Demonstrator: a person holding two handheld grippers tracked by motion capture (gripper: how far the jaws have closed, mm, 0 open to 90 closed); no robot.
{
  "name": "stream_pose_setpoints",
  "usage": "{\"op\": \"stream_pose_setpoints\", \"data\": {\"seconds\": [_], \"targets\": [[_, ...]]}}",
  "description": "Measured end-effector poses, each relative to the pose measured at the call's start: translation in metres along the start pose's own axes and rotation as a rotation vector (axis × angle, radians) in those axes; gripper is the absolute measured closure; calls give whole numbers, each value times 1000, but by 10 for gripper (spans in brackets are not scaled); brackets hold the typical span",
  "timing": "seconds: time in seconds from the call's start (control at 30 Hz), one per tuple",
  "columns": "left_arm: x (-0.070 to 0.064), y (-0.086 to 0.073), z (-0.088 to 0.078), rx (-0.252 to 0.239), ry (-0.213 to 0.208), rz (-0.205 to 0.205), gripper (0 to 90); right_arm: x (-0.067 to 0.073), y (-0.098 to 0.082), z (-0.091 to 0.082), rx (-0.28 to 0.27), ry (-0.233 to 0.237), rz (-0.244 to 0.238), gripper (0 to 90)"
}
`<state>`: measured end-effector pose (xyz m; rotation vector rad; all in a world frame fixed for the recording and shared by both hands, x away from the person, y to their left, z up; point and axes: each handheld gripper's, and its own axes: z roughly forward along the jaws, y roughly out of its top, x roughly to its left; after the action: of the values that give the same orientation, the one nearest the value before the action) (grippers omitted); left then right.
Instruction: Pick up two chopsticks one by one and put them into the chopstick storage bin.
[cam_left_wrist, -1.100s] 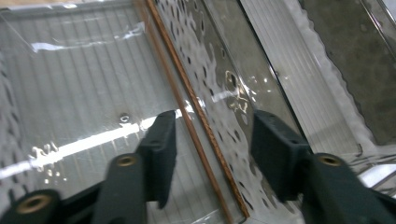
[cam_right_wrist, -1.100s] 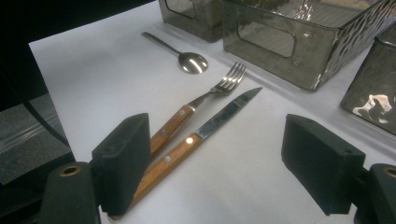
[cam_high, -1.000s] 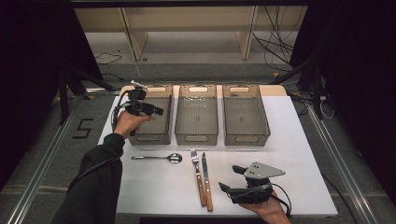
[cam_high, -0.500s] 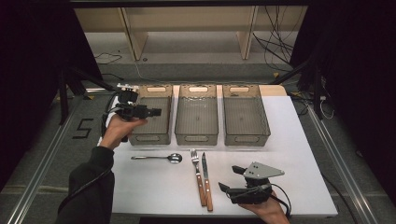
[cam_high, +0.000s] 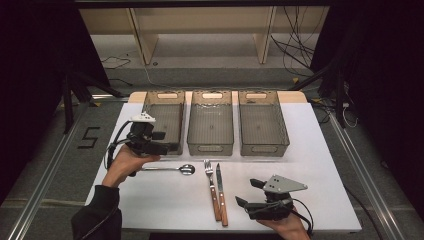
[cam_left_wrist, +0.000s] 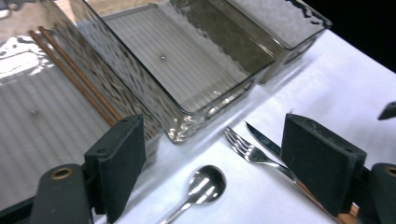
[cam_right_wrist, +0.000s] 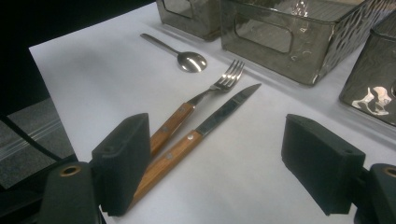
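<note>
So the left gripper (cam_high: 167, 141) hangs mid-left of the high view, fingers wide with nothing between them after just opening, chopsticks (cam_left_wrist: 74, 74) in the left bin (cam_high: 162, 120), and the spoon (cam_high: 170, 169) below looks next, while the right gripper (cam_high: 247, 192) waits open.

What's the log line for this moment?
left gripper: open, empty, jaws just opened | chopsticks: in left bin | right gripper: open, near knife

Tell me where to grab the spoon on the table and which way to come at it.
Grip the spoon at mid-handle, coming straight down with the jaws across the thin stem. It lies flat, with its bowl toward the fork, so the bare handle end near the open left gripper has the most room; the bowl looks too rounded for a sure hold.
</note>
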<state>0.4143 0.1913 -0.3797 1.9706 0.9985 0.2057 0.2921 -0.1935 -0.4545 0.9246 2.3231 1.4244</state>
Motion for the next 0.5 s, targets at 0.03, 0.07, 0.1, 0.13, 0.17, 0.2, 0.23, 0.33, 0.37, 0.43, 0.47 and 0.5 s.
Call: {"op": "stream_pose_setpoints", "data": {"seconds": [0.03,0.07,0.1,0.13,0.17,0.2,0.23,0.33,0.37,0.43,0.47,0.5], "targets": [[-1,-4,0,-6,-10,-2,217,0,0,0,-3,-2,0,247],[-1,-9,1,-18,-19,-2,216,0,0,-1,-5,-5,1,246],[-2,-13,1,-30,-26,-4,215,-1,0,-2,-6,-7,9,247],[-1,-17,3,-38,-35,-5,215,-2,-1,-3,-12,-7,11,247],[-1,-19,6,-14,-37,1,216,-2,-1,-3,-16,-9,16,247],[-1,-21,9,5,-18,20,214,-3,-1,-4,-18,-8,19,247],[-1,-23,11,0,-5,23,214,-5,-2,-4,-22,-12,23,247],[-1,-29,18,23,-16,35,214,-6,-2,-5,-22,-14,26,247],[-2,-30,20,38,-6,50,214,-6,-2,-5,-22,-15,24,247],[-4,-33,22,50,-2,65,213,-7,-3,-6,-27,-16,24,247],[-4,-34,23,49,-5,68,213,-7,-3,-6,-26,-18,25,246],[-4,-35,23,56,-8,78,213,-8,-3,-7,-29,-17,26,246]]}}
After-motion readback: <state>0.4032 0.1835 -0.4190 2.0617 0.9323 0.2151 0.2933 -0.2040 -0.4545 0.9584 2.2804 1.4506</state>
